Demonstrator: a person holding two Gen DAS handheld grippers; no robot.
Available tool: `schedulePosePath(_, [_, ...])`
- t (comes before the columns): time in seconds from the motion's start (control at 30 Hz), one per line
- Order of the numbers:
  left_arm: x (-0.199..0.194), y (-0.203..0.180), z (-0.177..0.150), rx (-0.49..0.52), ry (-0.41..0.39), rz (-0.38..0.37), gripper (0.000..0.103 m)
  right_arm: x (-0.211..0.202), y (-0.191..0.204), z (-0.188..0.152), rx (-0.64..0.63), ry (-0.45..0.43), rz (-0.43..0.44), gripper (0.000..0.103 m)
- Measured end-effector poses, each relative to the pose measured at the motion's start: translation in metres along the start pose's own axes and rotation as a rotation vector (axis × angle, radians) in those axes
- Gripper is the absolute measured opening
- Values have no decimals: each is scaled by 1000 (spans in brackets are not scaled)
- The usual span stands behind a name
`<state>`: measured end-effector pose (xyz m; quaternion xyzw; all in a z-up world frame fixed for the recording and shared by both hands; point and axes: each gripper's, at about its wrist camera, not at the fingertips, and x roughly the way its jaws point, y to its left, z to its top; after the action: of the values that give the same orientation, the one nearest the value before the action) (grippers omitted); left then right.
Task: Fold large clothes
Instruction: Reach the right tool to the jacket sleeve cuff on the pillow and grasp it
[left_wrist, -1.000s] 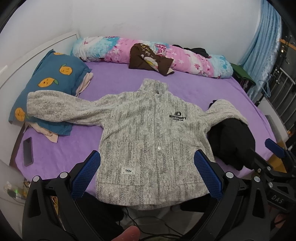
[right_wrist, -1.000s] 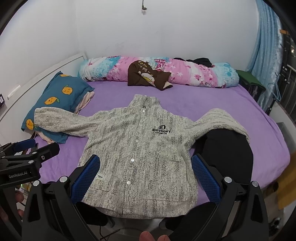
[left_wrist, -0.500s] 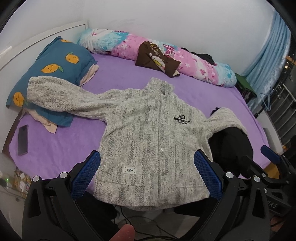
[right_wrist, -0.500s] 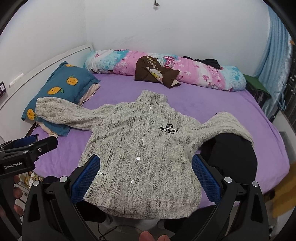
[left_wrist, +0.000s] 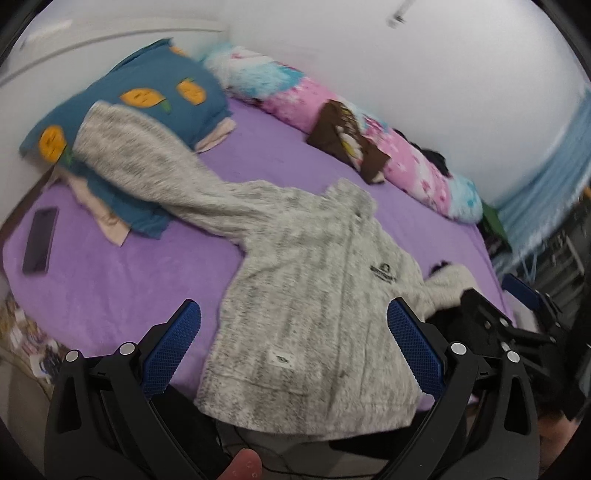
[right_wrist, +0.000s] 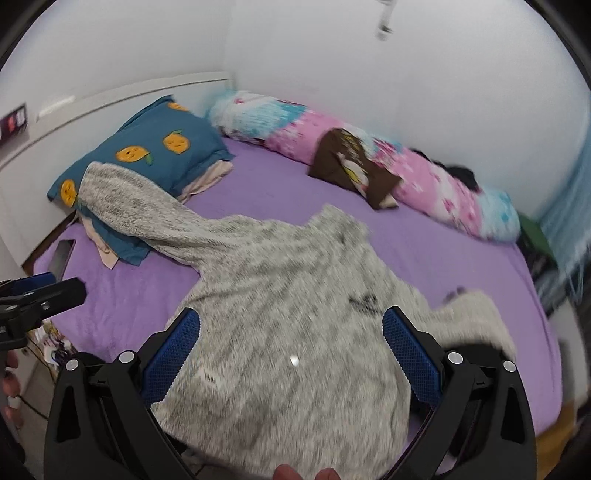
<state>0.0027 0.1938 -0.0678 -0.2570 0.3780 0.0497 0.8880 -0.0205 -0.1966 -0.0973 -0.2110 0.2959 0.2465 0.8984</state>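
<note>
A bed (left_wrist: 122, 273) in a purple sheet, with what we see lying on it.

We see a grey knit jacket (left_wrist: 314, 295) spread front-up across the near half, its hem hanging over the bed's edge and one sleeve draped onto a teal pillow with orange fruit prints (left_wrist: 147, 107). A dark phone (left_wrist: 40, 240) lies flat near the left edge, beside pale folded cloth under the pillow. Along the wall runs a long pink-and-blue floral bolster (right_wrist: 369, 155) with a brown garment (right_wrist: 351, 166) resting against it. A black garment (left_wrist: 450, 317) sits under the jacket's other sleeve.
</note>
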Motion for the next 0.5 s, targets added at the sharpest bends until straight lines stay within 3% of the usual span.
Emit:
schedulePosePath(0.2, [10,70,13,-129,-56,-26,97,64,70,43,-153,-41,80,97])
schedulePosePath(0.5, [28,144,21,-293,-116,-85,97,156,204,83,-506,-167,246,97])
